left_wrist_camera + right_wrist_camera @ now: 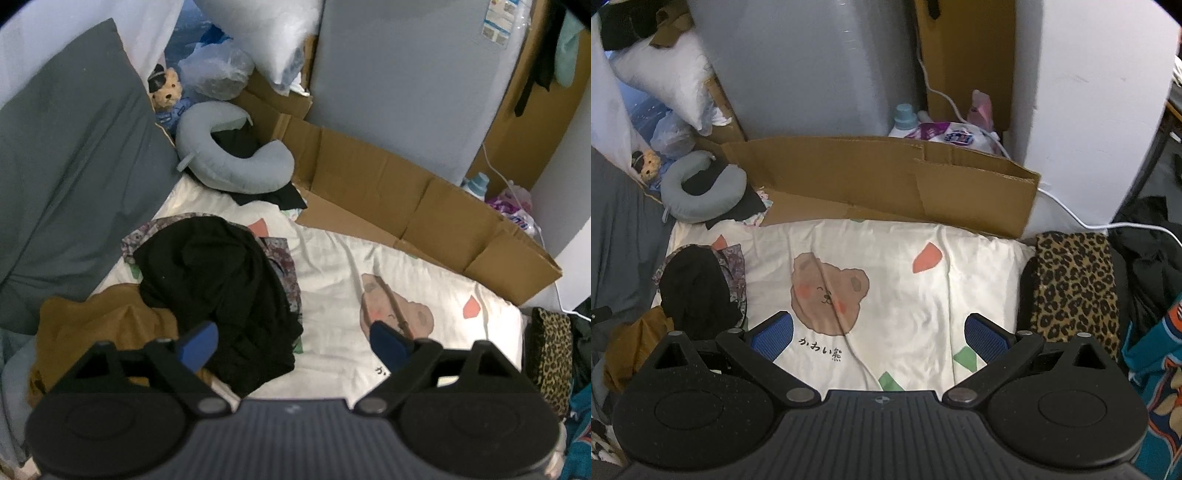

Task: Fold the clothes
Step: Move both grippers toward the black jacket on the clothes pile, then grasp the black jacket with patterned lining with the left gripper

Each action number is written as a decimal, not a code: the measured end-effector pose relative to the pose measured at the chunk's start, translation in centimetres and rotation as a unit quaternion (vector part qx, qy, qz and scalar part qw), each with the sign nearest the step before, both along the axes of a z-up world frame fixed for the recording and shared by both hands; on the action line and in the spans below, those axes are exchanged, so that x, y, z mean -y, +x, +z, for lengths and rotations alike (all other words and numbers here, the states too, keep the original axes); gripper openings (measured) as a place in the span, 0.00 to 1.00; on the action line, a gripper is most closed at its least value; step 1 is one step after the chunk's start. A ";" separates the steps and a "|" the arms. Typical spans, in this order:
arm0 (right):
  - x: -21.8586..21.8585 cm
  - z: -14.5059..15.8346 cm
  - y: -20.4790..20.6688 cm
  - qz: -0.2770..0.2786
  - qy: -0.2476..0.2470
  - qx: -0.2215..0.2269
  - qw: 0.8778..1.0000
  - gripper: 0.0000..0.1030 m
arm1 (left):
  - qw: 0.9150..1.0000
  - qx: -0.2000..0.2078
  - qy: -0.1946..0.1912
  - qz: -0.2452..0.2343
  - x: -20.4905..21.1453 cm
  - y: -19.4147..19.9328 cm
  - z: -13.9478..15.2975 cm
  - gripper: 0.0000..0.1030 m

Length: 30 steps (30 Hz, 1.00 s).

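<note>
**Both grippers spread above a cluttered bed**

We see a heap of clothes on the cream bear-print sheet (905,295): a crumpled black garment (221,288) lies on top of a patterned purple piece (284,266), with a mustard-brown garment (103,325) touching its near-left side. The black heap runs roughly from far-left to near-right, without a clear front or top.

Our left gripper (295,341) hangs over the heap's near edge, jaws wide apart with nothing pinched. Our right gripper (879,334) hangs over bare sheet beside the printed bear, jaws likewise spread and empty.

Flattened cardboard (886,177) hems the sheet's far side, a grey neck pillow (229,166) sits at the far-left corner, and a grey cushion (74,147) crowds the left.

Only the right view shows the whole leopard-print cloth (1075,284) lying at the sheet's right edge, and a white cable (1071,214) behind it
</note>
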State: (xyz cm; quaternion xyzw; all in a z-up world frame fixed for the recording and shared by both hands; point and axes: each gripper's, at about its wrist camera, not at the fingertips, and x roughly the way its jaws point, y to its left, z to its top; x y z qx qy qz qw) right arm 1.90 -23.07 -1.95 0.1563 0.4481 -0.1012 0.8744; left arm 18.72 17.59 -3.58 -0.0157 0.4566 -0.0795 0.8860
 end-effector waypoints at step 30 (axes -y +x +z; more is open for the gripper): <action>-6.2 -9.1 9.8 0.187 -0.008 0.015 0.982 0.99 | 0.998 0.022 -0.052 -0.003 -2.2 3.3 -13.6 0.73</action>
